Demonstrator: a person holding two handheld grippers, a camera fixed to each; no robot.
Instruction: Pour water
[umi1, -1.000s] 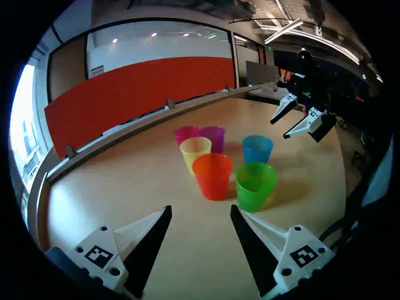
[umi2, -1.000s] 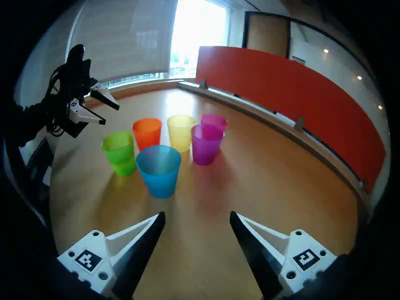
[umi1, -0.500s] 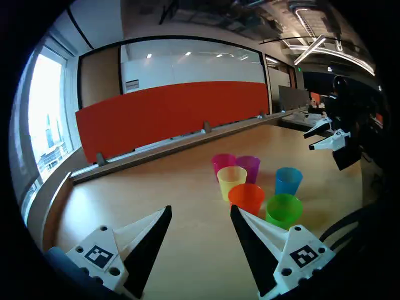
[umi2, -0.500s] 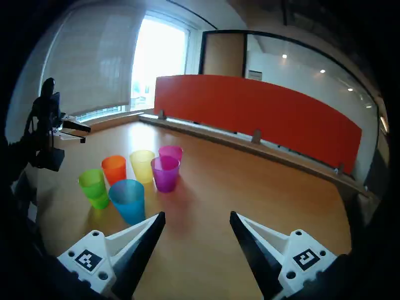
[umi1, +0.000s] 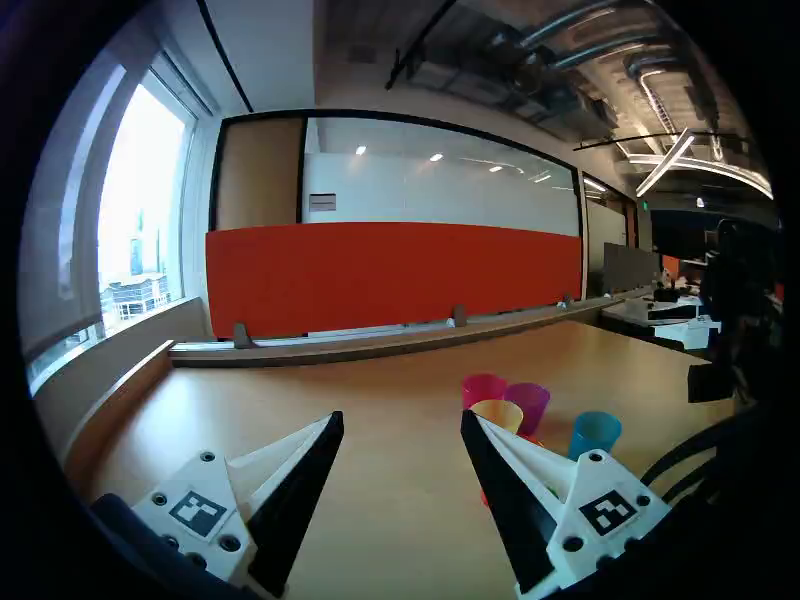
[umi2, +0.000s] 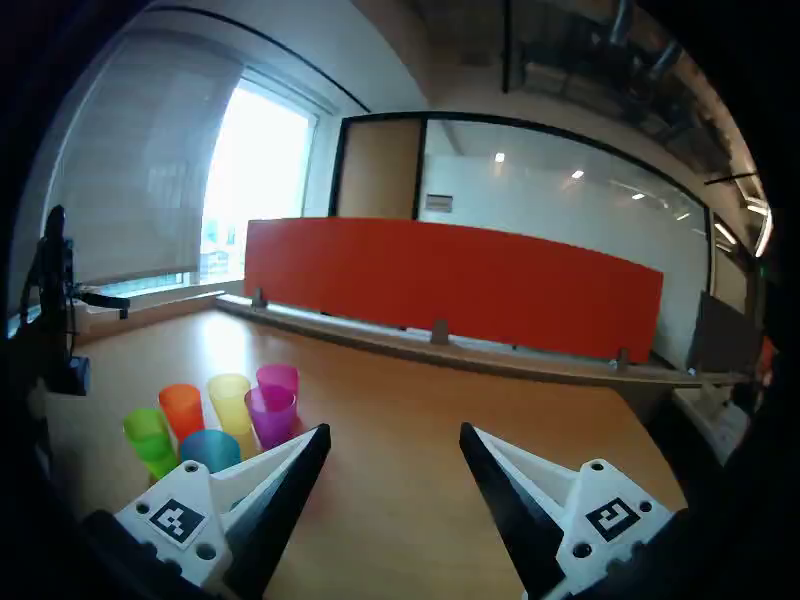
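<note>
The right gripper view takes in six translucent plastic cups clustered low on the light wooden table: green cup, orange cup, yellow cup, pink cup, purple cup, and blue cup, which is partly behind a finger. In the left gripper view the pink, purple, yellow and blue ones peek past the right finger. The rims sit too near eye level to tell the contents. Left gripper and right gripper have their fingers spread wide, holding nothing
</note>
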